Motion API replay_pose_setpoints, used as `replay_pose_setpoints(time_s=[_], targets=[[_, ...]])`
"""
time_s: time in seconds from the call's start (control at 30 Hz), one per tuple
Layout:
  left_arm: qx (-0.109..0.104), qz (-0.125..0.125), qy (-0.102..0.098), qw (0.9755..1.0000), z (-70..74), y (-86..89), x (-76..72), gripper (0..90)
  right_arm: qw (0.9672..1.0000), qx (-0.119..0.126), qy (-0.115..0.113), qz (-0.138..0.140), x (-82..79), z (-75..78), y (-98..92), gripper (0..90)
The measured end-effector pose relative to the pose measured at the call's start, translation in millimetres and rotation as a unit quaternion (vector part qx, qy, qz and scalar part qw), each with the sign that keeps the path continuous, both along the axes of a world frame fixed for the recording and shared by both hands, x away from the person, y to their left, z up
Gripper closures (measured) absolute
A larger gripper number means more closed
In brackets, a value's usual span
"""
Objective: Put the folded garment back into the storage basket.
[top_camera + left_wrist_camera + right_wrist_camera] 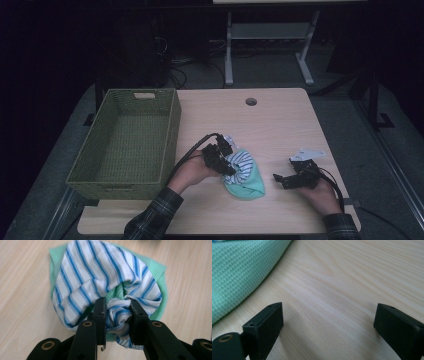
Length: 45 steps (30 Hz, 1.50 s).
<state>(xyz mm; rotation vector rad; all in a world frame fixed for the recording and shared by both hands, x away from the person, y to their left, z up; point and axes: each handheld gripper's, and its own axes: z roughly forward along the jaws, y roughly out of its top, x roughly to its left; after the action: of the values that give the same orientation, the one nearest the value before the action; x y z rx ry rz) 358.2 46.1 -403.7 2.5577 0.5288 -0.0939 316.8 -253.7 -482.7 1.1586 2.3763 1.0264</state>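
Two cloths (100, 277) (striped over green) bunch in the left gripper (116, 315).

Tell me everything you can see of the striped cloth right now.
The striped cloth is white with blue stripes, soft woven fabric with stitched hems. It is bunched into a rounded, rumpled heap, not spread flat. It lies on a green waffle-textured cloth, which rests on the wooden table right of the basket. The left tongs are shut on a gathered fold at its near edge. The right tongs stand open, apart from it.
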Motion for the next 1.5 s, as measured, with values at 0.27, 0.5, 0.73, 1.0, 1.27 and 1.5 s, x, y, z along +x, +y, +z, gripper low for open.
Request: replay_pose_setpoints(time_s=[0.27,0.5,0.73,1.0,1.27,1.5], targets=[[-0.010,0.005,-0.013,0.9999,19.0,4.7,-1.5,71.1,1.0000,0.000,0.000,0.000,0.0,0.0,0.0,8.6],[-0.012,0.005,-0.027,0.9996,38.1,6.4,-2.9,71.2,1.0000,0.001,-0.001,0.000,0.1,-0.1,0.0,8.6],[-0.023,0.012,-0.033,0.9991,60.6,13.3,0.0,71.1,1.0000,0.001,0.000,-0.001,0.0,-0.1,0.1,8.6],[-0.034,0.014,-0.050,0.9981,87.9,23.3,3.3,71.0,1.0000,0.001,-0.001,0.000,0.0,-0.2,0.1,8.6],[-0.032,0.017,-0.066,0.9972,110.4,37.3,6.9,71.0,1.0000,0.001,-0.001,0.000,0.1,-0.2,0.1,8.6],[-0.041,0.034,-0.073,0.9959,126.6,53.0,9.0,71.0,1.0000,0.001,-0.001,-0.002,0.1,-0.2,0.2,8.6]])
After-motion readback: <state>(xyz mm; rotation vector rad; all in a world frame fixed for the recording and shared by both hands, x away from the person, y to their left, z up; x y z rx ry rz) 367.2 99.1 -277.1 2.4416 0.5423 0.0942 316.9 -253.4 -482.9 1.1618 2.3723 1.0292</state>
